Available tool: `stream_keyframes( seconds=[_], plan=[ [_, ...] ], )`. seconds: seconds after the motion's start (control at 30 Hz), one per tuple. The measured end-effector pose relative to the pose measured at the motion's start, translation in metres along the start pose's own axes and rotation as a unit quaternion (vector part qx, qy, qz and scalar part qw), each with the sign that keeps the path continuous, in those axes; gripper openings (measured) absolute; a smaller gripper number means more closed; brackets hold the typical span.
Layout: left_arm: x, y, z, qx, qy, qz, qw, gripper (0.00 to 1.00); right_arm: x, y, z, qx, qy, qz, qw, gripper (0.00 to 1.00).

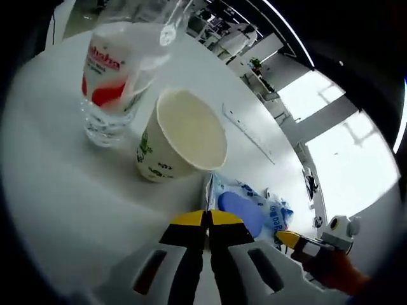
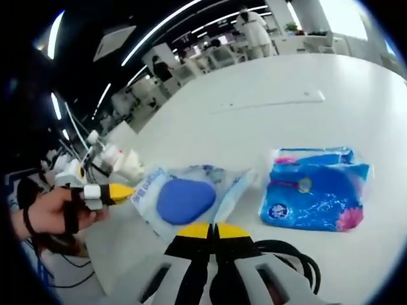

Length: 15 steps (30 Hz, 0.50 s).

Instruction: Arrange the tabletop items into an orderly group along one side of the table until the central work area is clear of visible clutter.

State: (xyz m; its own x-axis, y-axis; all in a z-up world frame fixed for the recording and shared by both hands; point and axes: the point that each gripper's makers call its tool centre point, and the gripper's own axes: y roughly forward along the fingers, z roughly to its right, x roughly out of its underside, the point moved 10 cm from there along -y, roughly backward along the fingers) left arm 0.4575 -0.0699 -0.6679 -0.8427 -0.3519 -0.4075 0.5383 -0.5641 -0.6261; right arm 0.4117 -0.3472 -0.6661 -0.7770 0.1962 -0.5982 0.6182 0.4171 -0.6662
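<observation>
Left gripper view, near field: we see the left gripper [image 1: 208,219] rising from 6 o'clock, its yellow-tipped jaws pressed together with nothing between them. Just past the tips, toward 3 o'clock, lies a clear pouch [image 1: 251,206] with a blue oval pad inside. At 4 o'clock the right gripper [image 1: 289,239] enters, yellow tip first, touching or nearly touching the pouch edge; we cannot tell how its jaws stand from here. Beyond the tips, at 12 o'clock, a paper cup [image 1: 182,136] stands on the white table [image 1: 57,171], its mouth tipped toward the camera. At 11 o'clock of the cup, just beside it, stands a clear bottle [image 1: 114,76] with a red and white label. A long ruler [image 1: 248,132] lies flat farther out at 2 o'clock.

Right gripper view, near field: the right gripper's own jaws come up from 6 o'clock, closed tip to tip and holding nothing, just short of the pouch. A black cable [image 2: 286,254] loops at 5 o'clock. At 9 o'clock a hand [image 2: 48,213] grips the left gripper, yellow tip pointing at the pouch's edge, arm held level over the table. A blue tissue pack [image 2: 318,187] lies at 3 o'clock of the pouch, near but apart.
</observation>
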Motion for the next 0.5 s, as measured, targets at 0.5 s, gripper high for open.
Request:
stream_keyframes(
  seconds=[0.5],
  plan=[
    [-0.002, 0.012, -0.004, -0.018, -0.032, 0.01, 0.9993, 0.0, -0.013, 0.022, 0.015, 0.02, 0.039, 0.011, 0.999, 0.0]
  ],
)
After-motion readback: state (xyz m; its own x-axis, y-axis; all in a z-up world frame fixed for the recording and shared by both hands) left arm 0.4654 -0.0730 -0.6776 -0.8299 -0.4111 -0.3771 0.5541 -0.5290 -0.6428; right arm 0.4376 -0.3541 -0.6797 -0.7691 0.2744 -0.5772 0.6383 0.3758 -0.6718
